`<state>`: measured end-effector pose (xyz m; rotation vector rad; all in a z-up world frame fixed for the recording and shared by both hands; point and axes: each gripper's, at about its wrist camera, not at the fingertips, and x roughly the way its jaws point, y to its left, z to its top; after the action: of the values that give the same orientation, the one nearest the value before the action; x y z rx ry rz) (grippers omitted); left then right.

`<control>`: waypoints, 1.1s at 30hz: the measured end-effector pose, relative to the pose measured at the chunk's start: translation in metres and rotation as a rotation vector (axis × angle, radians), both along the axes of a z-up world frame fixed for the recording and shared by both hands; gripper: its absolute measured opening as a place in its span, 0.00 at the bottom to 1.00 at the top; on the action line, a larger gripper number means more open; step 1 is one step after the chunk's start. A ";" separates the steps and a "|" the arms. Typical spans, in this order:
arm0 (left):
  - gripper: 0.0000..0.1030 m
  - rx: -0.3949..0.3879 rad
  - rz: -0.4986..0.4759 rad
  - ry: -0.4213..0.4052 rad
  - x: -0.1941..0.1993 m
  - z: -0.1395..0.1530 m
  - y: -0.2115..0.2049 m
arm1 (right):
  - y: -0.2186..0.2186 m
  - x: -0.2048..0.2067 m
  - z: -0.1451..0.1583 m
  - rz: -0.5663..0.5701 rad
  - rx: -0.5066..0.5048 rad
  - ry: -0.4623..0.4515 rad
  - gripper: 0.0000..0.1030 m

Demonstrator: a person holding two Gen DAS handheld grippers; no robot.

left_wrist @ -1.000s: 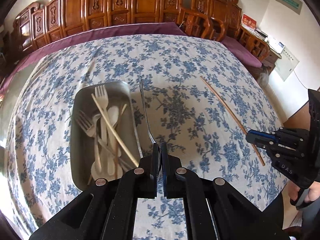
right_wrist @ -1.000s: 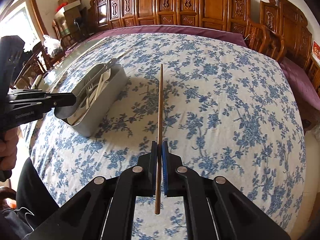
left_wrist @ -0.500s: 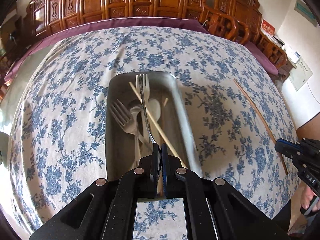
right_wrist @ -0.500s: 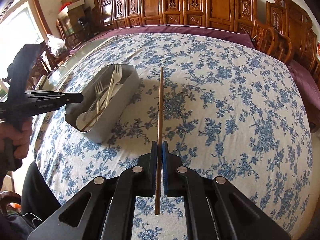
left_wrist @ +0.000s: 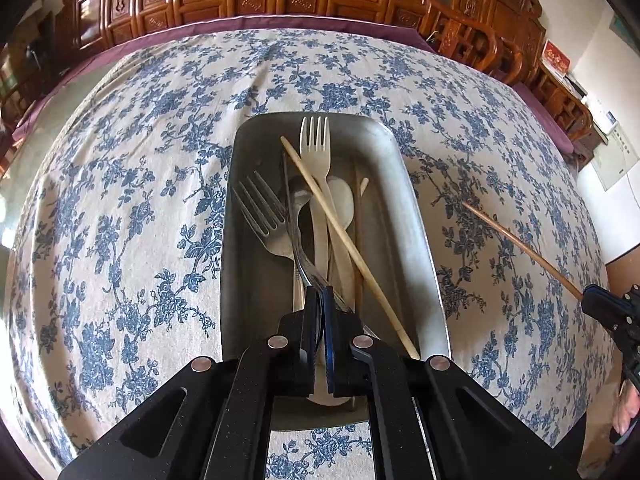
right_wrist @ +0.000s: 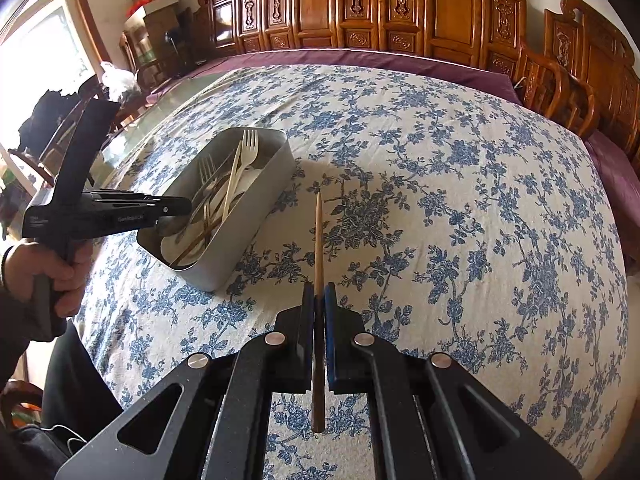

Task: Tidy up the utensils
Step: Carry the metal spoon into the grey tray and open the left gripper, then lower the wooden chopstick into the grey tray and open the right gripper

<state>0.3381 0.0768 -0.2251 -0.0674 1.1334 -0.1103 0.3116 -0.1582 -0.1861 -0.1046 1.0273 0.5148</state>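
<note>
A grey metal tray (left_wrist: 425,248) lies on the flowered tablecloth and holds pale plastic forks, a metal fork, spoons and light chopsticks. My left gripper (left_wrist: 319,293) is shut on a metal spoon (left_wrist: 294,224), whose thin handle runs forward low over the tray's contents. In the right wrist view this left gripper (right_wrist: 187,210) hangs over the near end of the tray (right_wrist: 256,216), with a hand around its grip. My right gripper (right_wrist: 319,290) is shut on a brown chopstick (right_wrist: 319,232) that points forward above the cloth, right of the tray. The same chopstick (left_wrist: 520,242) shows at the right of the left wrist view.
The tablecloth (right_wrist: 460,208) covers a large table with a purple under-cloth at its far edge. Carved wooden chairs (right_wrist: 400,12) line the far side and the right. Boxes and clutter stand by the window at the left.
My left gripper has moved from beside the tray to over it and sunk lower, carrying the spoon. My right gripper with the chopstick has drifted a little toward the tray.
</note>
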 end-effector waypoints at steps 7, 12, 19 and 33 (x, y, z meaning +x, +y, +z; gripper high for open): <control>0.04 0.010 0.003 -0.003 0.001 0.000 0.001 | 0.006 0.001 -0.001 0.011 -0.016 0.001 0.06; 0.24 -0.003 0.018 -0.021 -0.002 0.006 0.008 | 0.009 0.001 0.007 0.019 -0.018 -0.012 0.06; 0.31 -0.013 0.029 -0.068 -0.013 0.027 0.020 | 0.024 0.002 0.020 0.036 -0.009 -0.035 0.06; 0.34 -0.025 0.054 -0.125 -0.036 0.053 0.064 | 0.103 0.018 0.024 0.122 0.005 -0.046 0.06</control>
<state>0.3016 0.1405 -0.1717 -0.1115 1.0052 -0.0797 0.3291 -0.0556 -0.1616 -0.1748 0.9791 0.6226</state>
